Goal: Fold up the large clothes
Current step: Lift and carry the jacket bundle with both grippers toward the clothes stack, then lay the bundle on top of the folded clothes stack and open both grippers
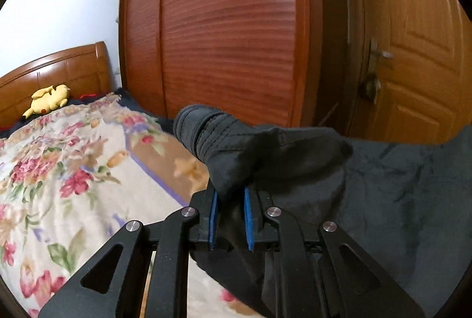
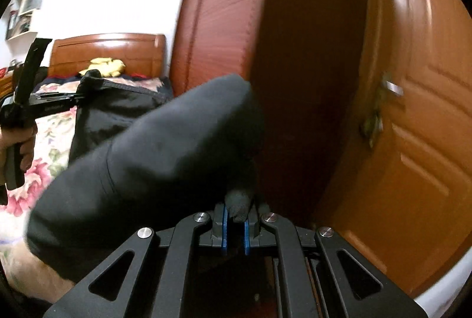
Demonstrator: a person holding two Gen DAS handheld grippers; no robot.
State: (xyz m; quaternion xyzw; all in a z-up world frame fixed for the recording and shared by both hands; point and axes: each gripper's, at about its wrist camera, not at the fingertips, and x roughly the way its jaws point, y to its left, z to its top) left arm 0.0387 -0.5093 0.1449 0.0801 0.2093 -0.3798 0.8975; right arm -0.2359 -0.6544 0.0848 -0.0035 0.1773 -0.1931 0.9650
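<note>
Above floral bed (image 1: pixel 73 170), both grippers apparently clamped on dark garment (image 1: pixel 383 185).

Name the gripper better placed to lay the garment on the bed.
Left gripper: it grips the garment over the bed; the right gripper faces the door.

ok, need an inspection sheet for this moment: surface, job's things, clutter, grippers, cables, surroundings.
surface: bed with floral blanket, wooden headboard.
job's things: dark garment, lifted off the bed and stretched between both grippers.
clutter: yellow plush toy by the headboard.
grippers: left gripper jaws shut on a bunched edge of the garment; right gripper jaws shut on another bunch of it; a hand holds the left gripper's handle.
cables: nothing seen.
surroundings: reddish wardrobe, wooden door with lever handle, white wall, wall shelves.
</note>
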